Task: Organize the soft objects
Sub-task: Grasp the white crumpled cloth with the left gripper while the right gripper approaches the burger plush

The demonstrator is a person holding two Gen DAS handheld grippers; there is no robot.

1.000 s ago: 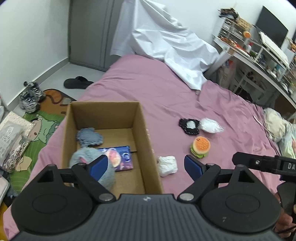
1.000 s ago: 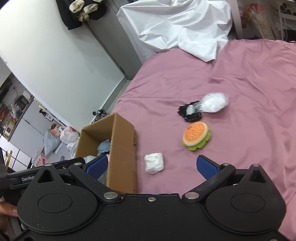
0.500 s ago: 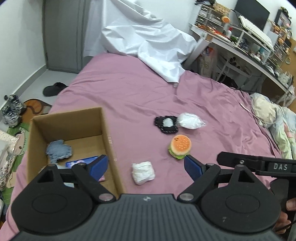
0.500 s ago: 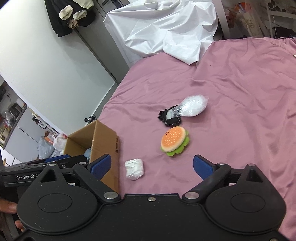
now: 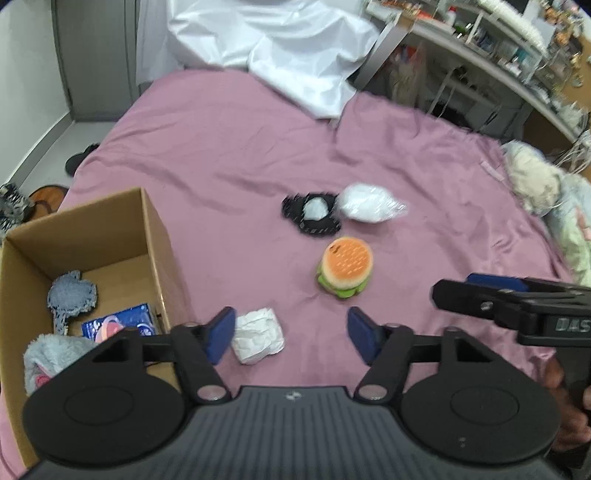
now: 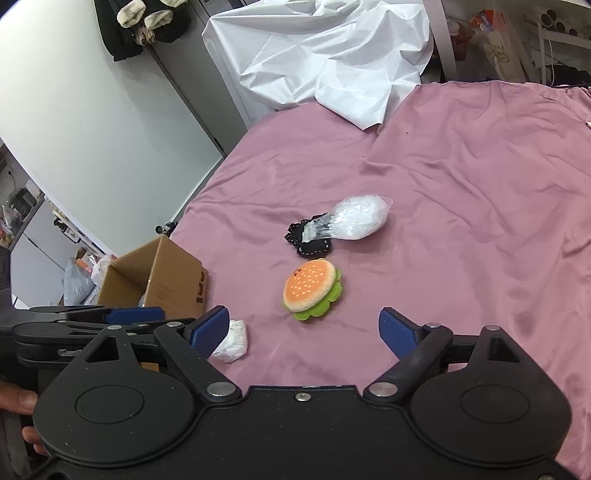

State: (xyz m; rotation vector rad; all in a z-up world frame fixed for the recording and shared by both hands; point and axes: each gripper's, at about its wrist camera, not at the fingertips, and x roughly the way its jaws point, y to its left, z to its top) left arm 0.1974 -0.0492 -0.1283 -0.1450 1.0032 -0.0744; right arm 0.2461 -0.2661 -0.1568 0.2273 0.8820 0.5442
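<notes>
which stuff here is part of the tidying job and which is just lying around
Part of the job: cardboard box, burger plush, white wad, black knitted piece, clear-wrapped white bundle.

Just lying about: white sheet, slipper on the floor, cluttered shelves.

Setting: a lived-in bedroom in a home.
- Bed (image 5: pixel 229 140), covered in a mauve sheet, filling most of both views.
- Crumpled white sheet (image 6: pixel 325 55) heaped at the bed's far end.
- Folded bedding (image 5: pixel 546 188) at the bed's edge.
- Cluttered shelving (image 5: pixel 491 33) with small household items along one wall.
- Dark slipper (image 5: pixel 79 158) and patterned shoes (image 5: pixel 11 206) on the floor beside the bed.
- Dark garment (image 6: pixel 144 26) hanging on the wall by a grey wardrobe (image 6: pixel 199 96).
- Plastic bags (image 6: pixel 85 277) on the floor.
</notes>
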